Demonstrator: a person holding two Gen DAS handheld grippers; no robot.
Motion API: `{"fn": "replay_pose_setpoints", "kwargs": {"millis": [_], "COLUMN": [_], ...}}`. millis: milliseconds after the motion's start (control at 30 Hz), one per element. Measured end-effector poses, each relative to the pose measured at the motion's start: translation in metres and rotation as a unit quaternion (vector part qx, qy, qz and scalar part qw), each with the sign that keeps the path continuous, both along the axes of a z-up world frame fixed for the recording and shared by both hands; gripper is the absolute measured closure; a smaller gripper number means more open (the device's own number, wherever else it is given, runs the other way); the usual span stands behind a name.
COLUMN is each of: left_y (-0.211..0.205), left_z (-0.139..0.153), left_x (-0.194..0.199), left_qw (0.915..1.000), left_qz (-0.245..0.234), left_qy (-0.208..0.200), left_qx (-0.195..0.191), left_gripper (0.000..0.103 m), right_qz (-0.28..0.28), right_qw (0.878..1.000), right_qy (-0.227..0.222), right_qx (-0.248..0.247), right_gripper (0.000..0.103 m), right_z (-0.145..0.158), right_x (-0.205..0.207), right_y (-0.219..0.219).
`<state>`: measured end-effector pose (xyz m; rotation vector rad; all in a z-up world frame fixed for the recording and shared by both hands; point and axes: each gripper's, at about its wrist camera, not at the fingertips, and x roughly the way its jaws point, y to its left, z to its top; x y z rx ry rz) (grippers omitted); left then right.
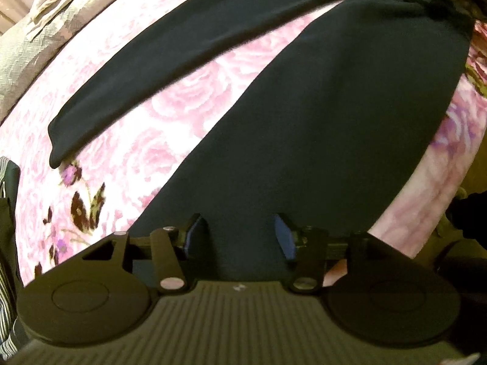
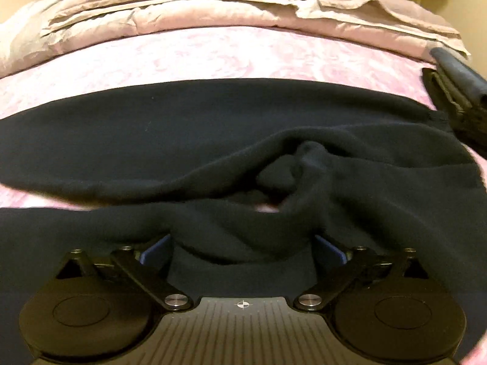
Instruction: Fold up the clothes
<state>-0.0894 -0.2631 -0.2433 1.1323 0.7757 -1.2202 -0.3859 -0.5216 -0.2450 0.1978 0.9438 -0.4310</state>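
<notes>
Left wrist view: dark garment (image 1: 319,115) lies on the bed's pink floral blanket (image 1: 170,115), looks like trousers, one leg running to the left of the frame, the wider leg down the centre toward the camera. Left hand-held gripper (image 1: 240,237) has its jaws apart, blue pads either side of the fabric at lower centre, nothing pinched. Legs are splayed with blanket showing between them.

Right wrist view: same garment (image 2: 213,127) spans the frame, flat in the upper band, bunched into a ridge of wrinkles at centre. Right hand-held gripper (image 2: 243,249) is spread wide with cloth sagging between the pads, not clamped. Folded beige bedding (image 2: 182,9) sits along the top, well apart.

Handling, my read: soft, limp knit, light, no stiffness, so it will drape and drag on the fleecy blanket. Best hold is probably at an edge or hem, pinching both layers; grabbing mid-panel would only lift a wrinkle. Whether any fold is made, I can't tell.
</notes>
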Motion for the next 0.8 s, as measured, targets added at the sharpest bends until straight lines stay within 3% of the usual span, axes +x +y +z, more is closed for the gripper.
{"fn": "replay_pose_setpoints", "kwargs": {"millis": [233,367,533,800], "left_y": [0.029,0.049,0.058,0.041], "left_z": [0.010,0.028,0.071,0.135], "left_x": [0.003,0.003,0.005,0.020], "left_qw": [0.9987,0.9978,0.9986,0.9994], "left_qz": [0.020,0.027,0.038,0.025], "left_qy": [-0.008,-0.009,-0.004,-0.013], "left_qx": [0.047,0.060,0.037,-0.020], "left_gripper": [0.058,0.058,0.057,0.057], "right_qz": [-0.055,-0.063,-0.081,-0.080], "right_qw": [0.995,0.993,0.993,0.990], "right_qy": [0.064,0.085,0.072,0.074], "right_qx": [0.054,0.053,0.054,0.090], "right_gripper": [0.005,0.006,0.005,0.005], "right_z": [0.011,0.042,0.099,0.160], "right_x": [-0.083,-0.109,-0.128,-0.111], "right_y": [0.007,0.014,0.029,0.033]}}
